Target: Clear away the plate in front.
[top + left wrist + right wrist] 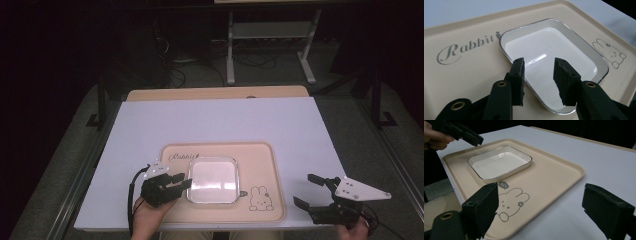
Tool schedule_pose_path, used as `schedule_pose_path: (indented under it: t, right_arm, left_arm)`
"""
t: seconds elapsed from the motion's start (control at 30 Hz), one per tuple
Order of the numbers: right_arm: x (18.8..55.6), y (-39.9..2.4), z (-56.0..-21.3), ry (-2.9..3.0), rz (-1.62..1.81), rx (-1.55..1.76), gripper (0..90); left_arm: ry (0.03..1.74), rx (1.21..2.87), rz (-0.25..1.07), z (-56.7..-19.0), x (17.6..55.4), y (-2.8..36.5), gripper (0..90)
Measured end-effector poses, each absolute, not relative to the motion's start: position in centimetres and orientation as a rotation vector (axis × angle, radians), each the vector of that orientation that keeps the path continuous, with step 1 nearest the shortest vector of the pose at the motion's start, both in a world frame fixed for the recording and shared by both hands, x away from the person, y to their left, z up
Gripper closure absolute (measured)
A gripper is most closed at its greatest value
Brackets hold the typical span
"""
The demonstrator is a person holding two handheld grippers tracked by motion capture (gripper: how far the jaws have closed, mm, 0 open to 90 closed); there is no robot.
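A white rectangular dish [212, 180] with a thin dark rim sits on a beige tray [260, 157] printed with "Rabbit" and a bunny drawing. My left gripper [181, 182] hovers at the dish's left edge. In the left gripper view its jaws [538, 75] stand apart over the near rim of the dish [549, 47], not pressing on it. My right gripper [311, 191] rests wide open off the tray's right side, near the table's front edge. In the right gripper view its jaws [541, 207] hold nothing, with the tray [549, 175], the dish [499, 163] and the left gripper [467, 135] beyond.
The tray lies on a white board [215, 120] over a wooden tabletop [215, 93]. Dark floor, cables and a metal frame [270, 45] lie beyond the far edge. Bare white surface stretches behind and to the right of the tray.
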State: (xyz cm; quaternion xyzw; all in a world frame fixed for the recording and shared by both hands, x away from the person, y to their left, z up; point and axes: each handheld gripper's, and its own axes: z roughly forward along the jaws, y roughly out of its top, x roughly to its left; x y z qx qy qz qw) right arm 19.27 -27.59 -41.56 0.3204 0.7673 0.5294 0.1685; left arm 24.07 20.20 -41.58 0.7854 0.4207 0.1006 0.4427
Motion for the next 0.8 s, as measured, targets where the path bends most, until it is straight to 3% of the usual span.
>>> schedule_pose_path:
  t: [0.8]
  right_arm:
    - [19.3, -27.6, -41.6, 2.185, 1.501, 0.917, 13.0]
  left_arm:
    - [0.956, 1.896, 0.379, -40.4, 24.1, 23.5, 48.8]
